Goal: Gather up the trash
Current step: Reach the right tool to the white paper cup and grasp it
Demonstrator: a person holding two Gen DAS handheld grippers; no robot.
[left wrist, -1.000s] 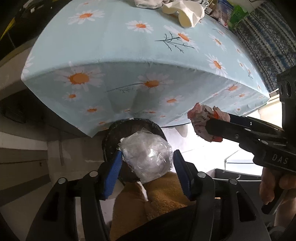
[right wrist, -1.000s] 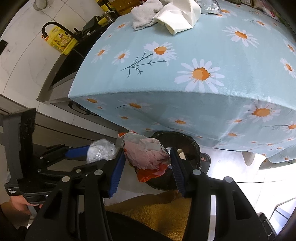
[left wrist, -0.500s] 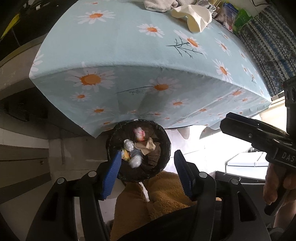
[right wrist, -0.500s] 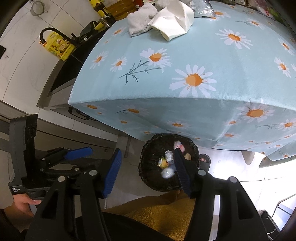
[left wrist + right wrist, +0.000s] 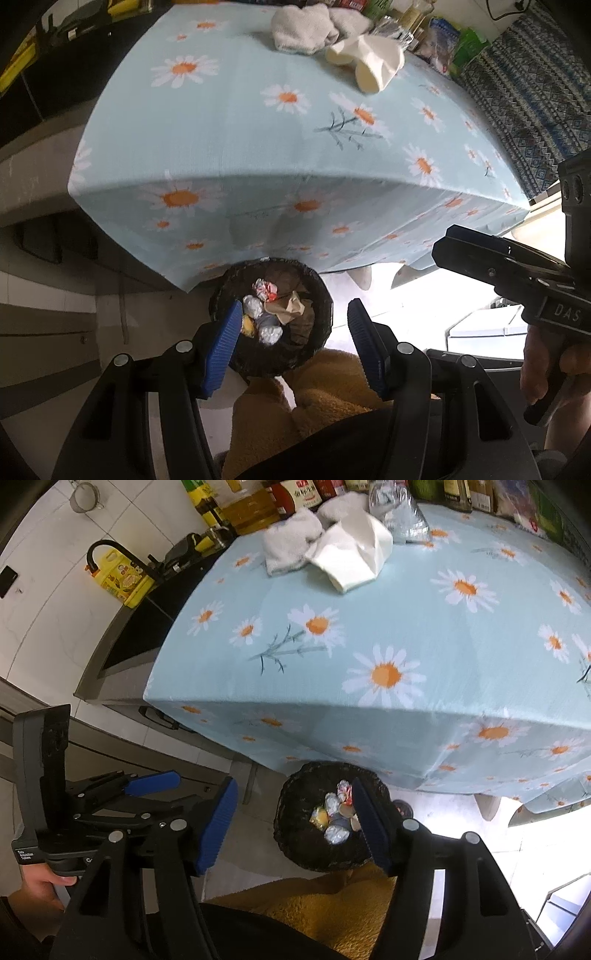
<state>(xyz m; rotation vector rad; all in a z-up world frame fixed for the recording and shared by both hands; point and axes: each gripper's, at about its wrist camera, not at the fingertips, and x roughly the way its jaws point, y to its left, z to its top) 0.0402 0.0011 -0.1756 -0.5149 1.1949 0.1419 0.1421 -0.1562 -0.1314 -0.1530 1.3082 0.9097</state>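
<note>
sitting on the pale floor just under the near edge of the table, the round black wicker trash basket (image 5: pixel 325 314) takes the six o'clock part of both views, its mouth facing up. inside it lie a crumpled white-and-red wrapper (image 5: pixel 265 288) at the twelve o'clock side of the heap, a scrunched brown paper piece (image 5: pixel 290 306) toward three o'clock, two balls of clear crinkled plastic (image 5: pixel 270 332) nearer six o'clock, and a small yellow scrap (image 5: pixel 248 325) at nine o'clock, partly hidden behind a blue pad. in the right wrist view the same heap shows as a tight cluster (the red-and-white wrapper (image 5: pixel 344 788) again at the top).

the left gripper (image 5: pixel 293 345) hangs above the basket with its blue ribbed pads spread and nothing between them. the right gripper (image 5: pixel 293 821) is likewise spread and empty; its jaws have just been opening, and its right pad overlaps the basket's rim in view.

the light blue daisy-print tablecloth (image 5: pixel 424 627) covers the table from nine to three o'clock. at its far side, near twelve o'clock, rest a rumpled grey towel (image 5: pixel 291 541) and a folded cream cloth (image 5: pixel 351 555), touching each other, with a row of bottles (image 5: pixel 295 494) behind them. a mustard-yellow fleece garment (image 5: pixel 325 391) fills the bottom of both views.
</note>
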